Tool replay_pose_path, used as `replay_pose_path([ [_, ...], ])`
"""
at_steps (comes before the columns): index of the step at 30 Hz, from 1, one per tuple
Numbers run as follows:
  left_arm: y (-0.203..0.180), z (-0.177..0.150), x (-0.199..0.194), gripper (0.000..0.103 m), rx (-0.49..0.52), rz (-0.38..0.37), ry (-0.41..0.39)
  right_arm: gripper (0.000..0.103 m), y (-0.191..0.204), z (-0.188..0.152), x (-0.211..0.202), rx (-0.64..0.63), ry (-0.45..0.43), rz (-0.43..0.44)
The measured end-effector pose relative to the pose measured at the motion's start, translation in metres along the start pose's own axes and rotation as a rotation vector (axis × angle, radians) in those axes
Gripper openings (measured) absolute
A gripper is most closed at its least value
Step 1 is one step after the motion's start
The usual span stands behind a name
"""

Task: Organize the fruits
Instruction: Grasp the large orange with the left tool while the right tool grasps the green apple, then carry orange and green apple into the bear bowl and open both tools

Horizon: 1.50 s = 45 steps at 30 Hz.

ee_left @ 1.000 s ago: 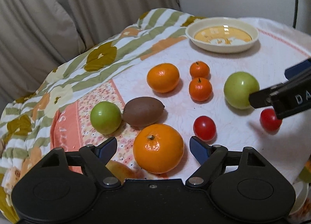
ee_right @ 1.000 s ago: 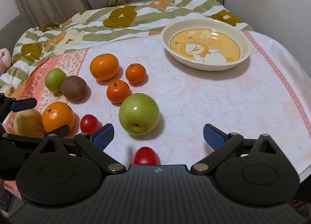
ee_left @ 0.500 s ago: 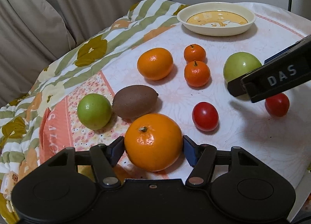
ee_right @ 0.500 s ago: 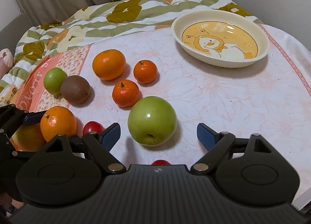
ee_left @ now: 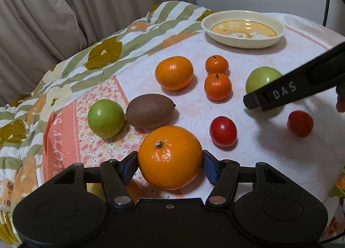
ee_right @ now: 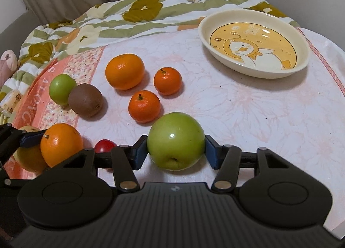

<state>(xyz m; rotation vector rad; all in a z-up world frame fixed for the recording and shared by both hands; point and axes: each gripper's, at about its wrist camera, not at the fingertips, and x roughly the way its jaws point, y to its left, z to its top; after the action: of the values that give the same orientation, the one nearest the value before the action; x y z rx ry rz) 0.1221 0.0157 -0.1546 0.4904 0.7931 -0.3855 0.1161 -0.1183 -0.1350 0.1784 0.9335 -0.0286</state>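
My left gripper (ee_left: 170,162) is shut on a large orange (ee_left: 170,157), which also shows in the right wrist view (ee_right: 61,144). My right gripper (ee_right: 176,151) is shut on a big green apple (ee_right: 176,140), partly hidden behind its finger in the left wrist view (ee_left: 263,78). On the cloth lie another orange (ee_left: 174,72), two mandarins (ee_left: 217,86) (ee_left: 216,64), a kiwi (ee_left: 149,111), a small green apple (ee_left: 105,118) and two red tomatoes (ee_left: 223,131) (ee_left: 300,123). A cream dish (ee_right: 254,44) with a cartoon print stands at the back right, with nothing in it.
A yellowish fruit (ee_right: 28,155) lies behind the left gripper's finger at the table's near left. A striped flowered quilt (ee_right: 140,15) is bunched along the back and left. Curtains hang behind. The table edge runs close on the right.
The right gripper has moved forward and shut on the green apple. The left gripper stays shut on the large orange, which it closed on half a second before.
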Motion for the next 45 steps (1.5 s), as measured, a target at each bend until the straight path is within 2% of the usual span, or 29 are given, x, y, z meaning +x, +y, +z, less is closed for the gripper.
replay_pose_path([
  [6,0.001,0.009,-0.021,0.067,-0.031,0.005,-0.038,0.07,-0.002,0.004,-0.018,-0.002,-0.028,0.009],
  [13,-0.006,0.034,-0.05,0.067,-0.077,0.002,-0.092,0.07,-0.017,0.017,-0.062,-0.006,-0.084,0.008],
  [20,-0.021,0.074,-0.071,0.067,-0.101,0.0,-0.134,0.07,-0.054,0.042,-0.1,-0.003,-0.129,0.013],
  [26,-0.037,0.112,-0.078,0.067,-0.138,0.016,-0.164,0.07,-0.096,0.072,-0.114,-0.022,-0.161,0.02],
  [36,-0.066,0.172,-0.046,0.067,-0.168,0.029,-0.182,0.07,-0.162,0.126,-0.095,-0.063,-0.178,0.028],
  [45,-0.085,0.216,0.016,0.067,-0.186,-0.009,-0.166,0.07,-0.203,0.166,-0.047,-0.101,-0.15,0.035],
])
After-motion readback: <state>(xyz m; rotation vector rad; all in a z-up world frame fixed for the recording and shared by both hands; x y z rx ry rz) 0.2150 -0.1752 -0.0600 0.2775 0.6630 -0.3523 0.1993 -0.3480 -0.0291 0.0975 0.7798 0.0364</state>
